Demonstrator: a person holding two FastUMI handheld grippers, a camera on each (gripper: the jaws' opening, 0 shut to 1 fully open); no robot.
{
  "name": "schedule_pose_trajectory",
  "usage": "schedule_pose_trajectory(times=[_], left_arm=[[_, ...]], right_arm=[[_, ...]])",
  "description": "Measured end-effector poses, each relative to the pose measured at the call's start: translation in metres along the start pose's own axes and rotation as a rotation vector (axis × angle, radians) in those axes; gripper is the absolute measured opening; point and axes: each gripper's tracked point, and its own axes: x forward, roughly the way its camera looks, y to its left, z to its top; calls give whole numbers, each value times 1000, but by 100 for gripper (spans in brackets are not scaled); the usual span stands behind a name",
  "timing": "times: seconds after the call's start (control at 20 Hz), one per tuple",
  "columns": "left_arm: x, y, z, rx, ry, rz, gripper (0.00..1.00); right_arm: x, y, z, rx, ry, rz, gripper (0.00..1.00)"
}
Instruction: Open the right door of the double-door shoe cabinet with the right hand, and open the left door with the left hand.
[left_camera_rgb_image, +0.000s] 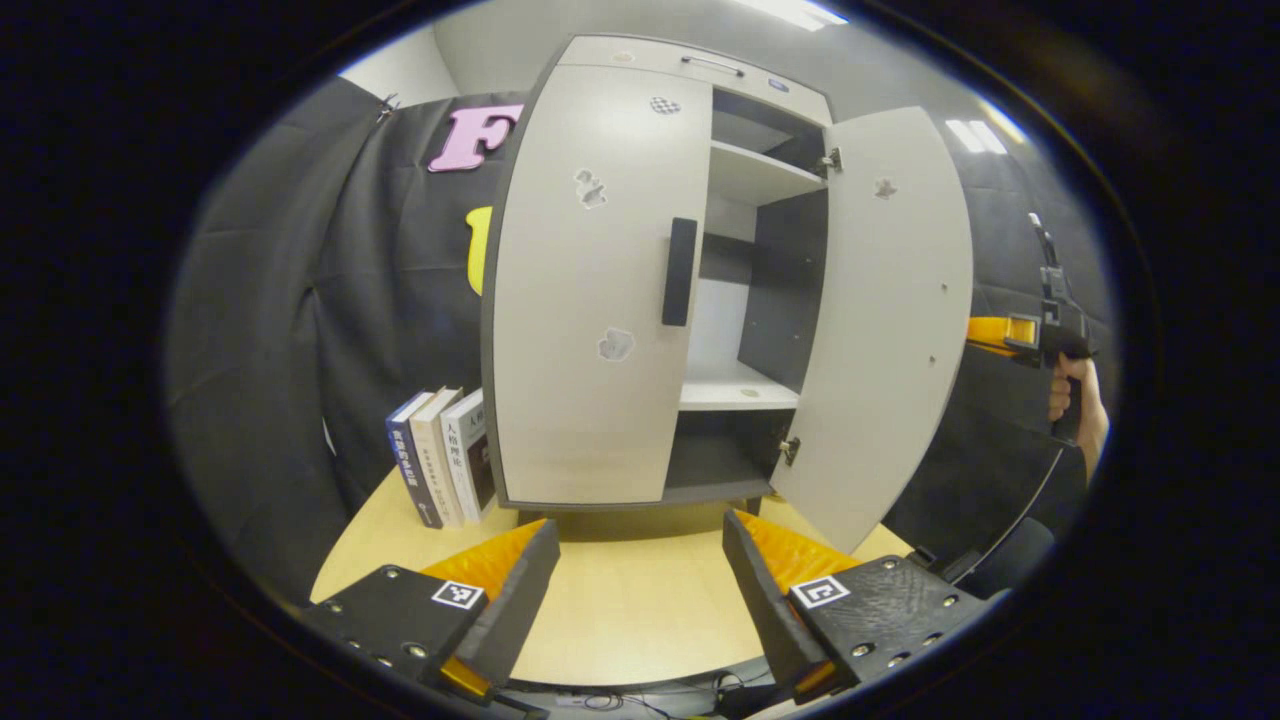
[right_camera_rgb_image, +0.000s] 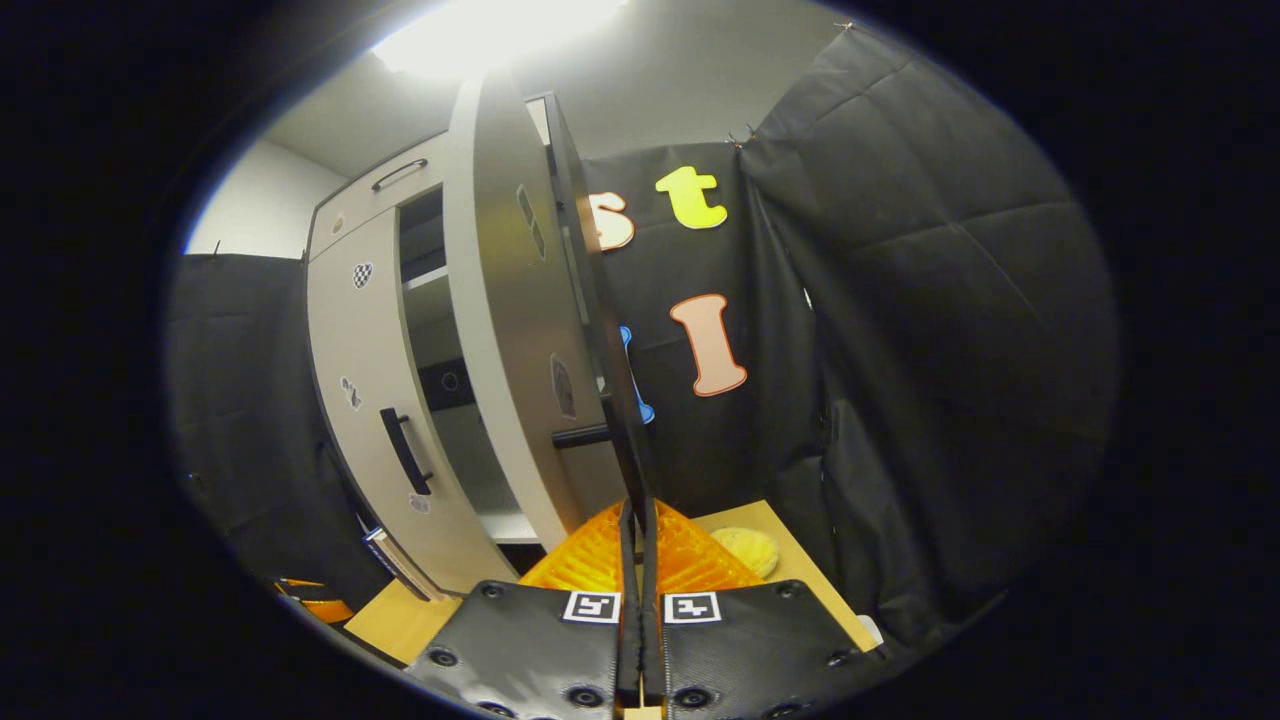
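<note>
On a pale wood table (left_camera_rgb_image: 620, 600) in a black-draped booth stands the shoe cabinet (left_camera_rgb_image: 690, 70): right door (left_camera_rgb_image: 885, 320) swung open, left door (left_camera_rgb_image: 590, 300) closed. The left gripper (left_camera_rgb_image: 640, 575) hangs released, near, facing the left door's handle (left_camera_rgb_image: 679, 271). The right gripper (right_camera_rgb_image: 637, 560) is clenched with nothing between its fingers, beside the open door's edge. A skewed reach could slip off the handle or knock the books (left_camera_rgb_image: 445, 455).

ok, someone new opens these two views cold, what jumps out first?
The pale shoe cabinet on the wooden table, half opened: its right door swung wide onto bare shelves, its left door shut, dark handle untouched. The left gripper is open before it. In the right gripper view, the right gripper is shut at the right door's edge.
</note>
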Motion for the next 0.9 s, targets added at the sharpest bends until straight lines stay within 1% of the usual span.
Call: schedule_pose_trajectory(times=[0.05, 0.15, 0.3, 0.35, 0.4, 0.45, 0.5, 0.55, 0.7, 0.75, 0.8, 0.9], left_arm=[[3, 4, 6, 31, -3, -1, 96], [12, 4, 29, 64, -32, -25, 94], [32, 1, 67, 69, -93, -53, 95], [40, 0, 81, 68, -116, -53, 95], [48, -2, 94, 65, -138, -52, 94], [56, -3, 107, 61, -156, -51, 94], [67, -7, 122, 60, -173, -52, 94], [75, -11, 132, 64, -187, -48, 95], [104, -18, 168, 76, -228, -24, 93], [112, -20, 176, 75, -235, -17, 95], [120, -23, 183, 74, -241, -9, 94], [138, -28, 196, 75, -250, 14, 94]], right_arm=[[-9, -8, 0, 3, -8, -22, 2], [-28, -22, 6, 21, -28, -68, 2], [-43, -53, 18, 30, -67, -158, 2], [-46, -64, 23, 27, -74, -190, 0], [-46, -75, 25, 23, -76, -218, 2], [-46, -84, 29, 20, -80, -239, 2], [-43, -93, 32, 14, -84, -259, 0], [-39, -102, 35, 4, -84, -276, 2], [-18, -122, 39, -39, -69, -307, 2], [-11, -126, 42, -54, -68, -316, 0], [-2, -134, 43, -71, -68, -323, 2], [14, -148, 47, -111, -69, -337, 2]])
